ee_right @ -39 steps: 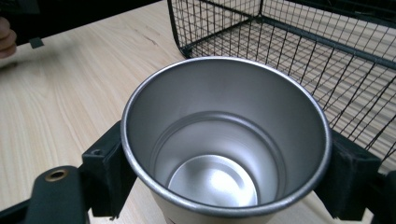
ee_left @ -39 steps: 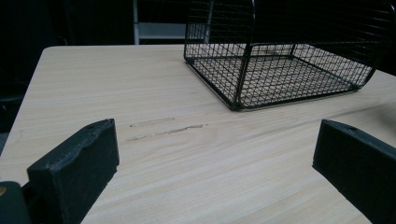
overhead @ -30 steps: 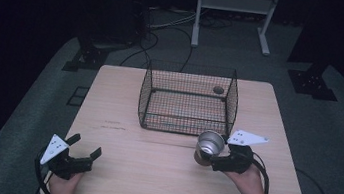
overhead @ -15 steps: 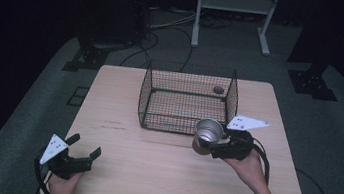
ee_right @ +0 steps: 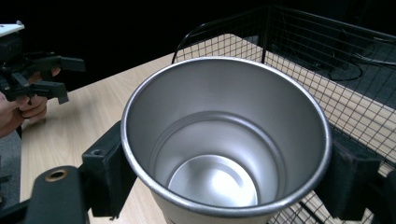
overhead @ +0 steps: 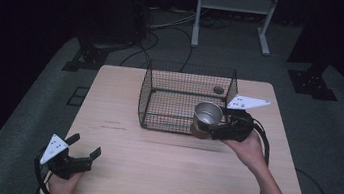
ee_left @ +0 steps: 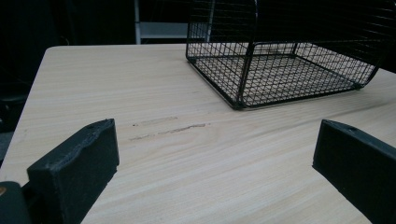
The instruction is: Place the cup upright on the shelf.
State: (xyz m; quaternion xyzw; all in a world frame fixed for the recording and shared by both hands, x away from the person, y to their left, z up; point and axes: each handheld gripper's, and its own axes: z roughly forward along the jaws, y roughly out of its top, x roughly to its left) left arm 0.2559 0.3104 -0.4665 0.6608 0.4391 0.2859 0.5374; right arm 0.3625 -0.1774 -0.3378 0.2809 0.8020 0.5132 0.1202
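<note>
Shiny silver steel cup point(overhead: 207, 114) is clamped upright in the right tool point(overhead: 217, 125), held at the black wire basket's point(overhead: 181, 85) near right corner. Left tool point(overhead: 82, 156) is kept wide apart, parked near-left on the pale wooden bench point(overhead: 161, 166).

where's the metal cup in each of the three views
High view: the metal cup sits right of centre, clamped by the right gripper at the near right corner of the wire basket.
Left gripper view: the cup is not in it; the basket stands at upper right on the table.
Right gripper view: the cup is in the middle, open mouth up, between the two black jaws.
Shared landmark: the wire basket.
</note>
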